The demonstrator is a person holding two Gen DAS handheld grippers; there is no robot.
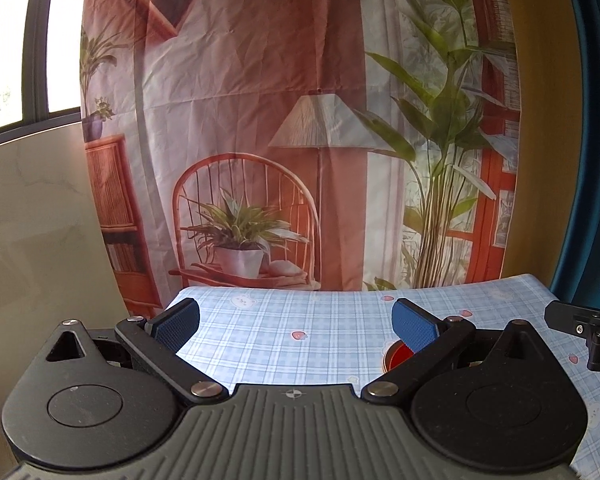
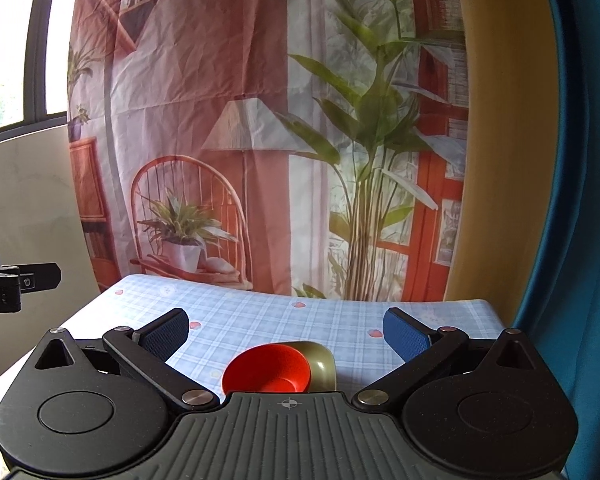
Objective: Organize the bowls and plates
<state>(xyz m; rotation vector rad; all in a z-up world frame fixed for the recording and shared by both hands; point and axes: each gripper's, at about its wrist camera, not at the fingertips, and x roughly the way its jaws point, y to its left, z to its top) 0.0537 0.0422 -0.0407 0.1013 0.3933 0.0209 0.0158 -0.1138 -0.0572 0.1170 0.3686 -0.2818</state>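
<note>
Red plastic identifies the task item: a red bowl (image 2: 269,368) nested in an olive-green bowl (image 2: 323,362), both tipped on their sides on the table (image 2: 240,320), which is covered by a blue checked tablecloth (image 1: 280,344).

Right gripper (image 2: 286,330): fingers spread wide, holding nothing. Blue pads (image 2: 406,336) sit at roughly 10 and 2 o'clock in the right wrist view. The bowl pair lies at 6 o'clock from the midpoint between the fingers, below the tips and close against the gripper body, whose front edge hides the lower rim. Neither pad touches the bowls. The red bowl's opening faces the camera; the olive-green bowl shows only behind it, toward 3 o'clock.

Left gripper (image 1: 296,322): fingers also spread wide, holding nothing. In the left wrist view the red bowl (image 1: 398,354) appears only as a small patch at 4 o'clock from the finger midpoint, largely hidden behind the right-hand finger. Whether that finger touches it cannot be determined.

Each gripper shows at the edge of the other's view: the right one at 3 o'clock, the left one at 9 o'clock.

Behind the table hangs a printed backdrop (image 2: 260,120) showing a chair, lamp and plants; a blue curtain (image 2: 572,200) hangs at 3 o'clock.
</note>
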